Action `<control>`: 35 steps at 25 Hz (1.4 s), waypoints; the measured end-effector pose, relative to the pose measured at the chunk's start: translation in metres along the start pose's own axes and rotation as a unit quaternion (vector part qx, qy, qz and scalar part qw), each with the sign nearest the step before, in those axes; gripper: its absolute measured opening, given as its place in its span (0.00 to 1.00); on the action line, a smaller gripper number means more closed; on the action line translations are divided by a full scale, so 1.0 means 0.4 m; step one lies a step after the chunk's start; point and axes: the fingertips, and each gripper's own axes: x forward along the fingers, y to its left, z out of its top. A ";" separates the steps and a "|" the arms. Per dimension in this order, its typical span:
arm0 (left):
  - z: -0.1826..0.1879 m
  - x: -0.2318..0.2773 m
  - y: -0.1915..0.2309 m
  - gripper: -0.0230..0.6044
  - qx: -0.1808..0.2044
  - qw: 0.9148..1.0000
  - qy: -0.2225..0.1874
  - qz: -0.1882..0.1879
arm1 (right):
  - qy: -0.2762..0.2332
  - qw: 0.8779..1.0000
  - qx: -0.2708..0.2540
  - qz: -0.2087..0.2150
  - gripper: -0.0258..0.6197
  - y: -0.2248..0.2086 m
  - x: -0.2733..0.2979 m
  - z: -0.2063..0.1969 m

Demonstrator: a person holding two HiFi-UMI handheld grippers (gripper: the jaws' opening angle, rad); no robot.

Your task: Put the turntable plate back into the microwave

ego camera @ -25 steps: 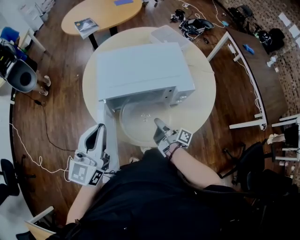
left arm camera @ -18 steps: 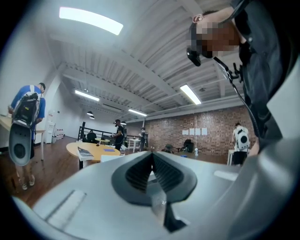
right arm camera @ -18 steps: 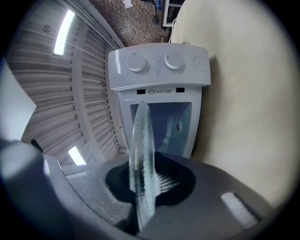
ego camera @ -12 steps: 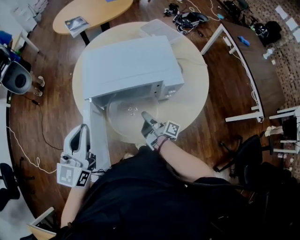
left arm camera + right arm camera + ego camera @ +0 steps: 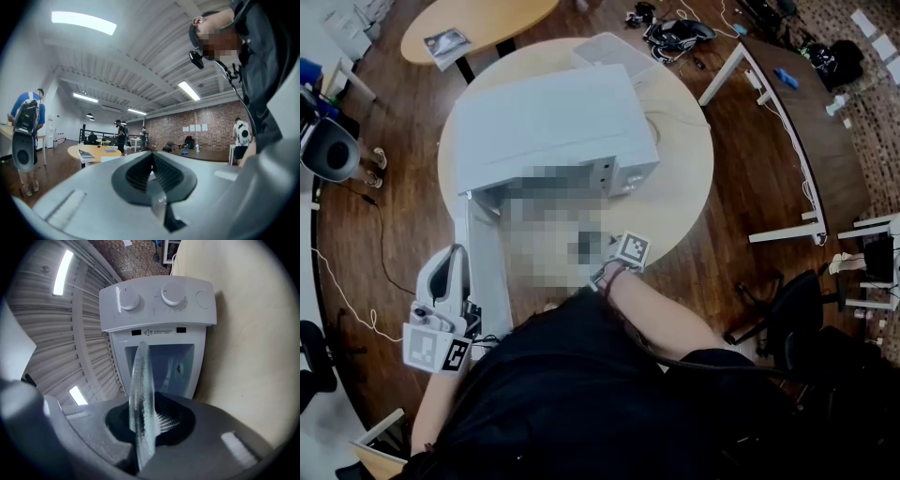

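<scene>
The white microwave [image 5: 548, 122] stands on a round beige table [image 5: 680, 187], its door [image 5: 483, 267] swung open at the left. In the head view a mosaic patch covers the area before the opening. My right gripper [image 5: 145, 416] is shut on the glass turntable plate [image 5: 140, 394], seen edge-on and pointing at the open cavity [image 5: 164, 364] below the two knobs. In the head view only that gripper's marker cube [image 5: 630, 249] shows. My left gripper [image 5: 441, 286] hangs left of the door, off the table; its jaws [image 5: 151, 161] are shut with nothing between them.
A white box [image 5: 614, 52] sits at the table's far edge behind the microwave. An oval wooden table [image 5: 478, 19] with a book stands beyond, a chair [image 5: 333, 150] at the left, cables and bags [image 5: 675, 33] on the floor. People stand far off in the left gripper view.
The head view has slid left and a mosaic now hides the plate. The right gripper still holds the plate before the opening; the left gripper stays beside the door.
</scene>
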 end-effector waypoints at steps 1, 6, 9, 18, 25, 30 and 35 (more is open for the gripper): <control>0.006 0.005 -0.005 0.04 0.001 1.000 0.001 -0.002 | 0.001 1.000 0.000 -0.001 0.08 -0.003 0.002 0.002; 0.015 0.009 -0.005 0.04 0.003 1.000 0.004 0.006 | 0.003 1.000 0.002 -0.005 0.08 -0.009 0.011 0.013; 0.012 0.008 0.001 0.04 0.005 1.000 0.006 0.013 | 0.007 1.000 0.002 -0.004 0.08 -0.011 0.020 0.016; 0.015 0.018 0.003 0.04 0.005 1.000 0.008 0.025 | 0.017 1.000 0.009 -0.006 0.08 -0.017 0.034 0.010; -0.002 0.020 0.005 0.04 0.007 0.999 0.010 0.034 | 0.024 1.000 0.017 -0.009 0.08 -0.028 0.049 0.004; 0.009 0.031 -0.003 0.04 0.010 0.999 0.012 0.027 | 0.024 1.000 0.017 -0.009 0.08 -0.037 0.073 0.005; 0.010 0.029 0.012 0.04 0.009 0.999 0.010 0.033 | 0.024 0.999 0.019 -0.010 0.08 -0.038 0.108 0.009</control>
